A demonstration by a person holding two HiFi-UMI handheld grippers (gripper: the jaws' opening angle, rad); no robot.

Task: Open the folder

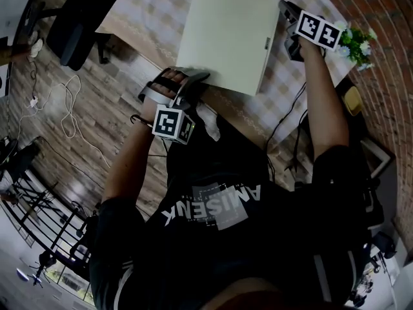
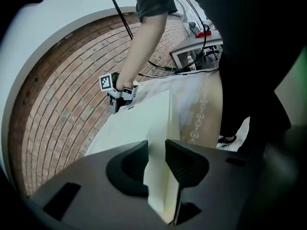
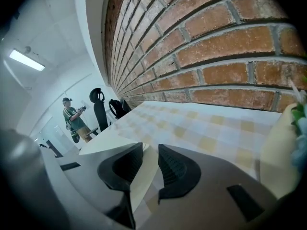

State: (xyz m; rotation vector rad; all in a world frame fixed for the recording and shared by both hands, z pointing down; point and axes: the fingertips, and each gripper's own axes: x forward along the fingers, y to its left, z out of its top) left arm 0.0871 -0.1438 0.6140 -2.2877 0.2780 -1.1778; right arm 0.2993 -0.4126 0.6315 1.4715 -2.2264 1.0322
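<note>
A pale cream folder (image 1: pixel 226 34) lies closed on the checked tablecloth (image 1: pixel 155 11). My left gripper (image 1: pixel 193 81) is at its near left corner. In the left gripper view that gripper (image 2: pixel 157 152) is shut on the folder's corner (image 2: pixel 144 123), which fills the gap between both pads. My right gripper (image 1: pixel 288 28) sits at the folder's right edge, also seen across the folder as the right gripper (image 2: pixel 117 97). In the right gripper view the gripper (image 3: pixel 150 152) has the folder's edge (image 3: pixel 110 138) between its jaws, which are closed on it with checked cloth showing beside it.
A brick wall (image 3: pixel 216 42) runs close behind the table. A small potted plant (image 1: pixel 355 44) stands just right of the right gripper. The table's near edge (image 1: pixel 245 121) is against my body. A black chair (image 1: pixel 74 24) stands on the wood floor at left. A person (image 3: pixel 72 116) stands far off.
</note>
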